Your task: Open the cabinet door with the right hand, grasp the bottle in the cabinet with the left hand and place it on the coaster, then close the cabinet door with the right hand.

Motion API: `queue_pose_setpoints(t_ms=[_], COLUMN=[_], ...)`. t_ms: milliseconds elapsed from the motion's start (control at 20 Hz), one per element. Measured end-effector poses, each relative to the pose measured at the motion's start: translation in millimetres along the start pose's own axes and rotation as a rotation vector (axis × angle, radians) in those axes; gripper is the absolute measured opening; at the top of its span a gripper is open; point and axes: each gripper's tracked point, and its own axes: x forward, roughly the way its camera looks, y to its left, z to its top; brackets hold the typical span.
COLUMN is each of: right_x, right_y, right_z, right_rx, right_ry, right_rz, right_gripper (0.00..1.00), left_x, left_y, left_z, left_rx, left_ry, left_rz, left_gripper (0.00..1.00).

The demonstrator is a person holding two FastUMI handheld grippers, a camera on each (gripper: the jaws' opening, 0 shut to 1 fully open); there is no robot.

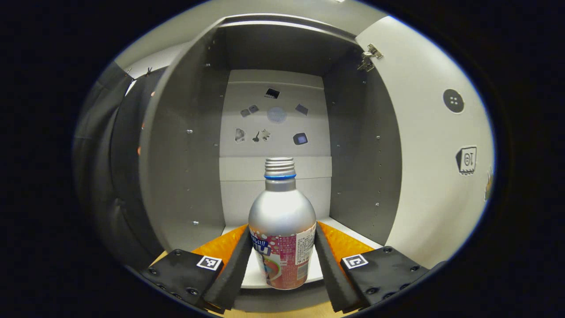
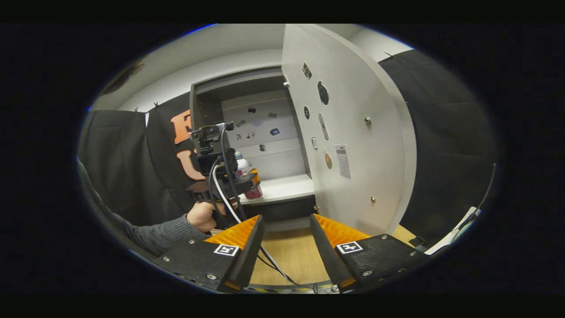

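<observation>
two fingers of the left tongs flank the bottle in the left gripper view, touching or almost touching its label sides at 9 and 3 o'clock; whether they truly press i cannot tell. the bottle stands upright at the front edge of the cabinet shelf, cap off, with the open door at 3 o'clock. in the right gripper view, the right tongs hang released and empty over the worktop, with the door at 1 o'clock and the left tongs at the bottle at 10 o'clock. risk: a low, loose grip on a smooth metal body could let it tip or slip during lifting.
</observation>
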Motion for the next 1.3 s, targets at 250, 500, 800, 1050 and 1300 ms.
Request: queue_pose_setpoints(t_ms=[250,500,800,1050,1300], right_x=[-32.5,-62.1,-65.6,-57.7,-44.3], right_y=[3.0,2.9,-2.3,-1.6,-4.9], right_z=[-25.2,-51.5,-83.4,-110.6,-142.4], right_rx=[0.016,0.024,0.027,0.031,0.046], right_ry=[0.052,0.113,0.211,0.293,0.398], right_rz=[0.052,0.082,0.083,0.093,0.099], right_gripper=[0.66,0.66,0.66,0.66,0.66], left_x=[-82.0,-152.2,-194.5,-208.5,-213.8], left_y=[10.9,25.3,56.7,66.9,68.1], left_z=[-49.5,-128.6,-207.0,-272.6,-307.1], left_rx=[0.025,0.051,0.049,0.026,0.019], left_ry=[0.071,0.189,0.268,0.368,0.380], left_rz=[0.026,0.072,0.151,0.164,0.168], left_gripper=[0.83,0.84,0.84,0.84,0.84])
